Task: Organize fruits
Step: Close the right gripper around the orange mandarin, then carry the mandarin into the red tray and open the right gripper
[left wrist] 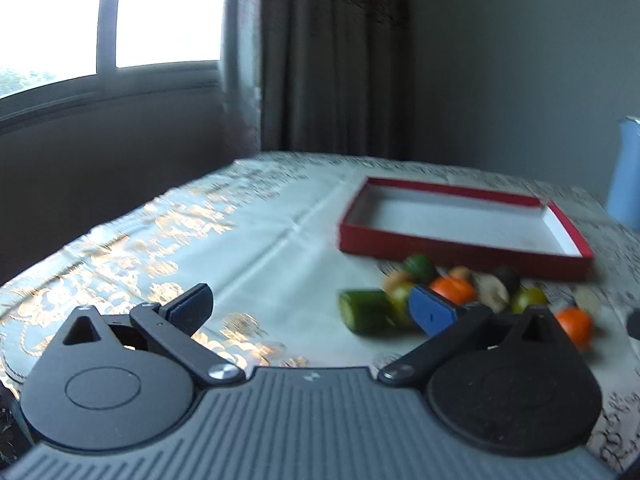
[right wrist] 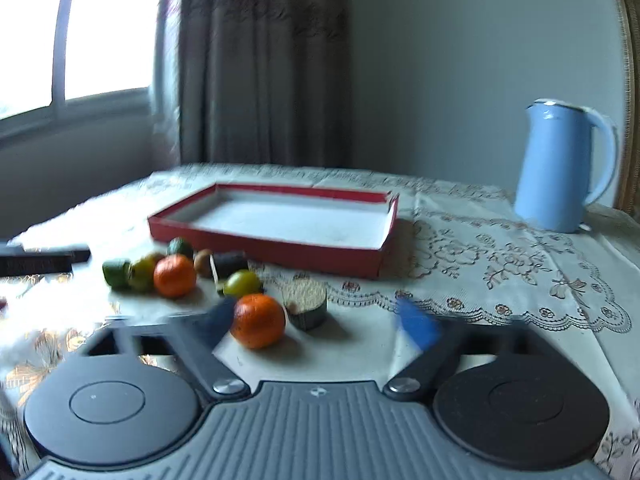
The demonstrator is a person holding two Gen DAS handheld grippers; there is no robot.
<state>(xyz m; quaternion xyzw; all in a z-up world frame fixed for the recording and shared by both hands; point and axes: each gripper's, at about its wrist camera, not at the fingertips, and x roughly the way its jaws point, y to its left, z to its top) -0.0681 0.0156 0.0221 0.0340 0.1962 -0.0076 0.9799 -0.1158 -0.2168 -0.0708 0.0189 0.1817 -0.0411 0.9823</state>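
Left wrist view: the left gripper [left wrist: 316,312] stands spread, nothing between its pads. The fruit cluster [left wrist: 452,292] lies ahead and to its right, just before the near wall of the red tray [left wrist: 460,250]; a cut green piece [left wrist: 366,312] lies with its long axis across the view.

Right wrist view: the right gripper [right wrist: 320,320] is spread, pads blurred, pinching nothing. 1 orange [right wrist: 258,320] sits just beside its left pad, making this hand the nearer. A blue kettle [right wrist: 560,168] stands well apart. No writing is legible.
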